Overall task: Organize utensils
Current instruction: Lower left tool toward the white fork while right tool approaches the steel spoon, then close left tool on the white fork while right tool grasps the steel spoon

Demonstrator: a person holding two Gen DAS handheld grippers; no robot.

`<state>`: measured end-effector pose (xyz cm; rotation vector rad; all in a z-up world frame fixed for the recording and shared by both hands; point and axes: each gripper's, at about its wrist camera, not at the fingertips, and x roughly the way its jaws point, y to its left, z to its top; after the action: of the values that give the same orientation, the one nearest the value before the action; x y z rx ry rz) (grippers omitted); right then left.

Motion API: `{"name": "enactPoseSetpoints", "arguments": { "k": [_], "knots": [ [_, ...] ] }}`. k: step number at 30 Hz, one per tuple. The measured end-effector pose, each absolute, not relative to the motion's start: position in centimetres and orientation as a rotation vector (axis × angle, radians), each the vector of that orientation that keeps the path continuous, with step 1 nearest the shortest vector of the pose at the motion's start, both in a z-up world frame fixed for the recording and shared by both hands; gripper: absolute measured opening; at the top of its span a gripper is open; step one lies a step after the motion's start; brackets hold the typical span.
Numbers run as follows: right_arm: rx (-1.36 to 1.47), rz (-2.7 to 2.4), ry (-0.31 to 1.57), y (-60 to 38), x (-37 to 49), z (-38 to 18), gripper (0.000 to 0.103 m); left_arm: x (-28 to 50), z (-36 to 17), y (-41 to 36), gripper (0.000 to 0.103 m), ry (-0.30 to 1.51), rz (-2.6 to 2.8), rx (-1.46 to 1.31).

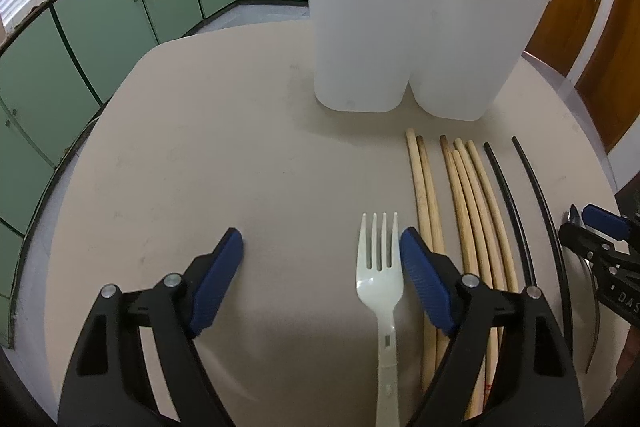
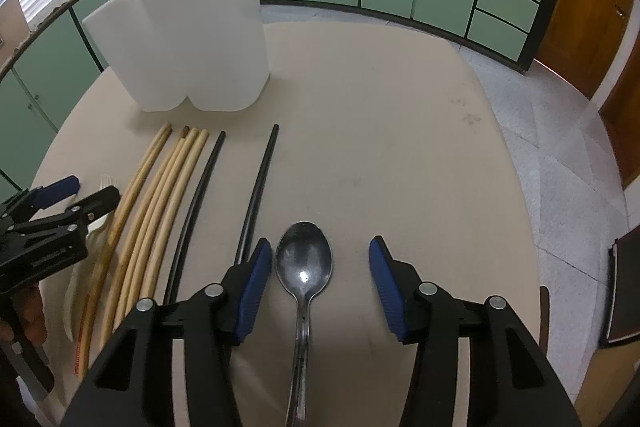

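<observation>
- Bare table (image 1: 240, 147) left of fork (image 1: 380, 267): open approach.
- Right side blocked by chopsticks (image 1: 472, 207).
- White holder (image 1: 412, 39) stands behind them.
- Table right of spoon (image 2: 304, 263) free.

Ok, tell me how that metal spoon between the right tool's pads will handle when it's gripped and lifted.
The metal spoon looks rigid, so it probably won't flex. Its polished, glinting surface suggests it could slip in the pads. The right tool straddles the bowl, the wide end, so once lifted the thin handle may swing down.
</observation>
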<state>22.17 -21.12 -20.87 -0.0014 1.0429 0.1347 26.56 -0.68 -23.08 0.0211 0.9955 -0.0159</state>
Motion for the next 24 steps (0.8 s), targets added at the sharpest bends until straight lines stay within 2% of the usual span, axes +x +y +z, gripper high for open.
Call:
{"name": "enactPoseSetpoints", "arguments": {
  "k": [2,4,7,9,11,14,24],
  "knots": [
    [-0.006,0.133,1.043,-20.9,22.3,-20.9,0.049,26.8,-23.0,-0.7,0.078,0.996,-0.019,0.024],
    [-0.01,0.132,1.04,-20.7,22.1,-20.8,0.041,26.8,-22.9,-0.8,0.072,0.996,-0.029,0.025],
    [0.006,0.141,1.044,-20.7,22.3,-20.8,0.028,26.4,-22.8,-1.1,0.055,0.994,-0.044,0.009],
    [0.012,0.14,1.045,-21.0,22.4,-20.7,0.028,26.3,-22.6,-1.4,0.034,0.989,-0.054,0.007],
    [0.02,0.145,1.043,-21.1,22.3,-20.6,0.028,26.3,-22.5,-1.6,0.019,0.987,-0.074,-0.013],
    [0.039,0.152,1.025,-21.6,21.8,-20.3,0.028,26.1,-22.2,-1.3,0.019,0.983,-0.097,-0.056],
    [0.093,0.213,0.83,-22.9,18.8,-16.2,0.028,21.6,-18.2,-1.2,0.019,0.772,-0.145,-0.099]
  ]
}}
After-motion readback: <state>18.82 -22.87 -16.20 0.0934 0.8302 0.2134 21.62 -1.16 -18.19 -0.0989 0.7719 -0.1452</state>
